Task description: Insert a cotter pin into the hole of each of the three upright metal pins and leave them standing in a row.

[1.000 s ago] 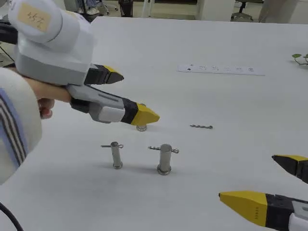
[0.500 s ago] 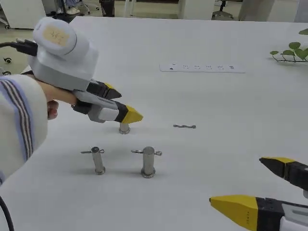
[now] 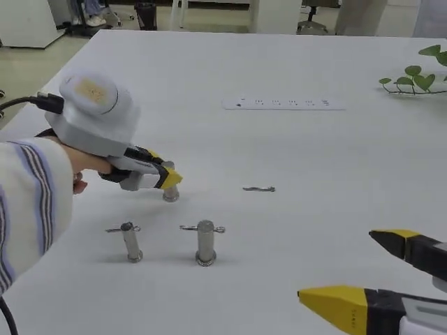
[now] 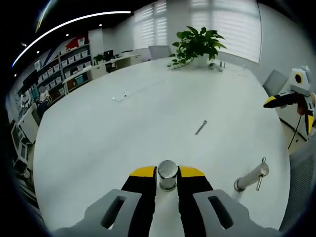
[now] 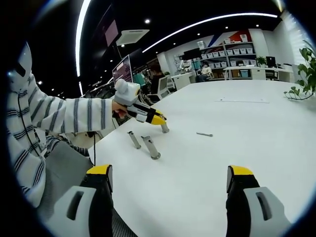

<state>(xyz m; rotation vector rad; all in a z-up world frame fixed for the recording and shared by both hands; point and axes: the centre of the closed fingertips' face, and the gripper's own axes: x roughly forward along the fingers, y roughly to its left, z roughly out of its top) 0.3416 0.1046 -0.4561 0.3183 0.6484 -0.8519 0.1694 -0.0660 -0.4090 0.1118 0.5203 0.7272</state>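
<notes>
left gripper (image 3: 167,176) jaws clamped the bare metal pin (image 4: 168,174) at its head; it looked stiff, slick, tippy, so better held mid-shank; the light cotter pin (image 3: 259,189) lay well right of it, right gripper (image 5: 169,170) jaws wide apart.

Bright, even light; ceiling strips (image 5: 212,21) glare; short soft shadows on table (image 3: 335,160); fisheye edges warped, possibly soft.

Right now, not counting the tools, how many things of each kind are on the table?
Metal pins: 3
Cotter pins: 3, of which 2 sit in pins and 1 lies loose
Power strip: 1
Plant: 1
Total: 8
</notes>
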